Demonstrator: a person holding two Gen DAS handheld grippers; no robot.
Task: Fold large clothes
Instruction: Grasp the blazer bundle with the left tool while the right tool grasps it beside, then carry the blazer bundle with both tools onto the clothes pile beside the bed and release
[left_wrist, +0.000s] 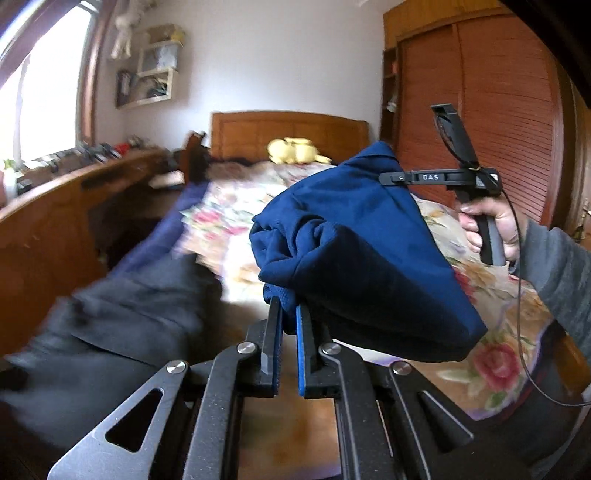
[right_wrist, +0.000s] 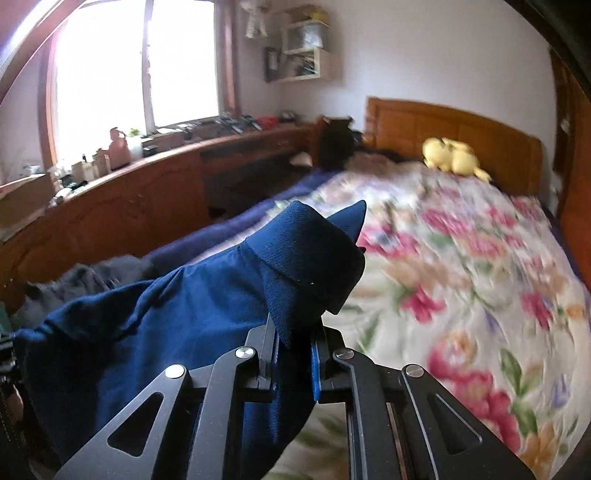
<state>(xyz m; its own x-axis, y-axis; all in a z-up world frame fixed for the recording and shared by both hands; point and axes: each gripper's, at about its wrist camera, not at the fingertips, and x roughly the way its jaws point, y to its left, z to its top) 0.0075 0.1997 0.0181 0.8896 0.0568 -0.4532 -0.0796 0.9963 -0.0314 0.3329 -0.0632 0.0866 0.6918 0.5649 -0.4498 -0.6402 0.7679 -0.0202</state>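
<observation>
A navy blue garment (left_wrist: 354, 236) hangs in the air above the bed, stretched between both grippers. My left gripper (left_wrist: 289, 308) is shut on a bunched edge of it. My right gripper (right_wrist: 293, 328) is shut on another part near the collar (right_wrist: 310, 254), and the cloth (right_wrist: 147, 332) drapes down to its left. In the left wrist view the right gripper (left_wrist: 386, 178) shows from the side, held by a hand, its tips pinching the garment's top corner.
A bed with a floral cover (right_wrist: 461, 277) lies below and ahead. A yellow plush toy (right_wrist: 452, 158) sits by the wooden headboard (right_wrist: 443, 125). Dark clothes (left_wrist: 110, 325) lie at the left. A long wooden desk (right_wrist: 129, 206) runs under the window. A wardrobe (left_wrist: 480, 110) stands at right.
</observation>
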